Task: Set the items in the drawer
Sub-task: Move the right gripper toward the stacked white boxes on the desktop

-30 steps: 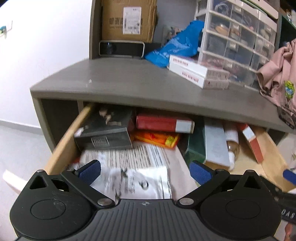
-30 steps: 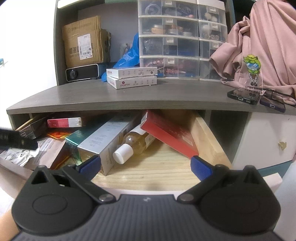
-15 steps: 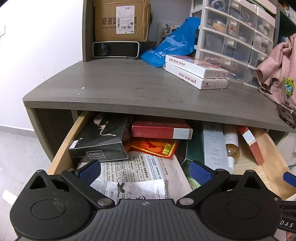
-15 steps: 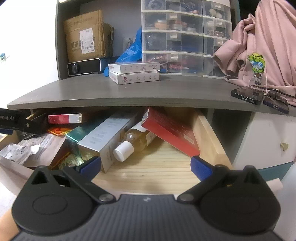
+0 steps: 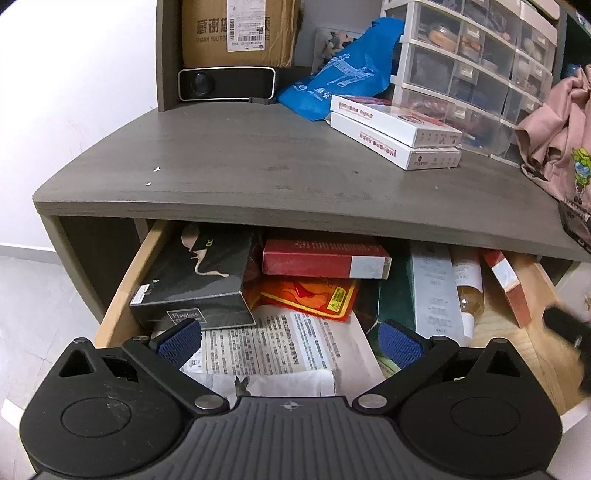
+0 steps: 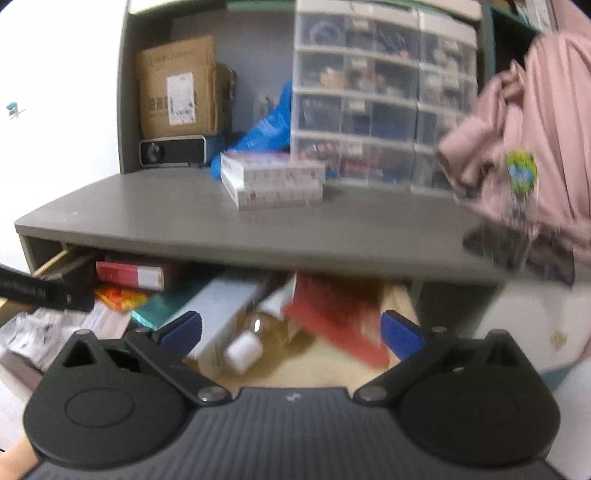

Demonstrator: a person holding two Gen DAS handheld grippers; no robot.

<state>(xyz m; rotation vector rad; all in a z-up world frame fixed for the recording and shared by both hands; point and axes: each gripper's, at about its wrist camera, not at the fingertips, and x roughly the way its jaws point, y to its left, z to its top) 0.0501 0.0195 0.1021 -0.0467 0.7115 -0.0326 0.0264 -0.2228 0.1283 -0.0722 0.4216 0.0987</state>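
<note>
The wooden drawer stands open under the grey desk top. It holds a black box, a red box, an orange packet, printed paper, a pale long box and a bottle. Two white boxes lie stacked on the desk top, also in the right wrist view. My left gripper is open and empty above the drawer's front. My right gripper is open and empty, facing the drawer's right half; that view is blurred.
At the back of the desk stand a cardboard box, a projector, a blue bag and clear plastic drawer units. Pink cloth hangs at the right above a phone. A white wall is at left.
My left gripper has risen and drawn back a little, so more of the desk top shows. My right gripper is moving up, which blurs its view. Both stay open and empty.
</note>
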